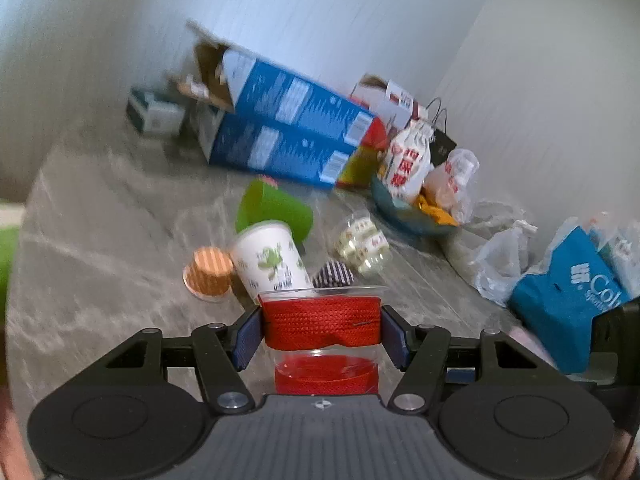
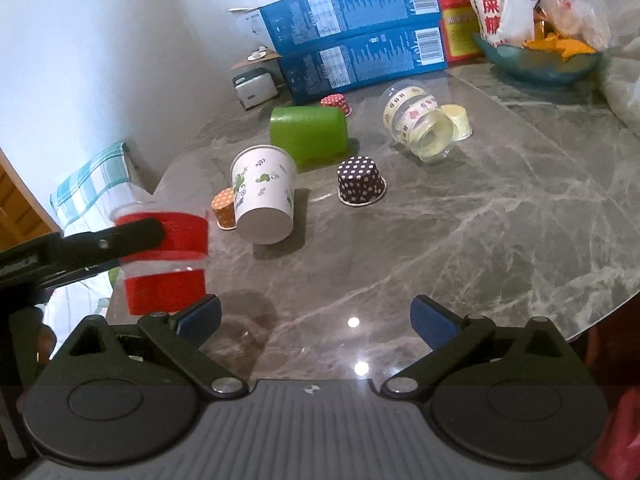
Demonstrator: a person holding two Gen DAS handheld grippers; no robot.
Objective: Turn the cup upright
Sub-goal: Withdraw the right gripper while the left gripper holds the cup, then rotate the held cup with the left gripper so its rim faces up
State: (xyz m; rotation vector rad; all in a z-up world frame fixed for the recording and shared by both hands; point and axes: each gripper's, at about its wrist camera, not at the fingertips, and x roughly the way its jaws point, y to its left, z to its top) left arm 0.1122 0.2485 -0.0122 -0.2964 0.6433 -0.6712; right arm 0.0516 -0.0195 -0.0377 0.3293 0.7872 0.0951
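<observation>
My left gripper [image 1: 322, 334] is shut on a clear plastic cup with red bands [image 1: 322, 322], held upright with its rim on top, above the grey marble table [image 1: 100, 240]. In the right wrist view the same cup [image 2: 164, 256] hangs at the left table edge, with the left gripper's finger [image 2: 132, 236] across it. My right gripper [image 2: 316, 318] is open and empty over the near part of the table. A white paper cup with green print [image 2: 264, 196] and a green cup [image 2: 308, 132] lie on their sides in the middle.
Small paper cupcake liners stand upside down: dotted dark [image 2: 360, 182], orange [image 2: 224, 208], red [image 2: 336, 102]. A clear tape-wrapped cup [image 2: 420, 120] lies on its side. Blue boxes [image 2: 360, 40], a bowl of snack bags [image 2: 536, 56] and plastic bags [image 1: 500, 256] line the far side.
</observation>
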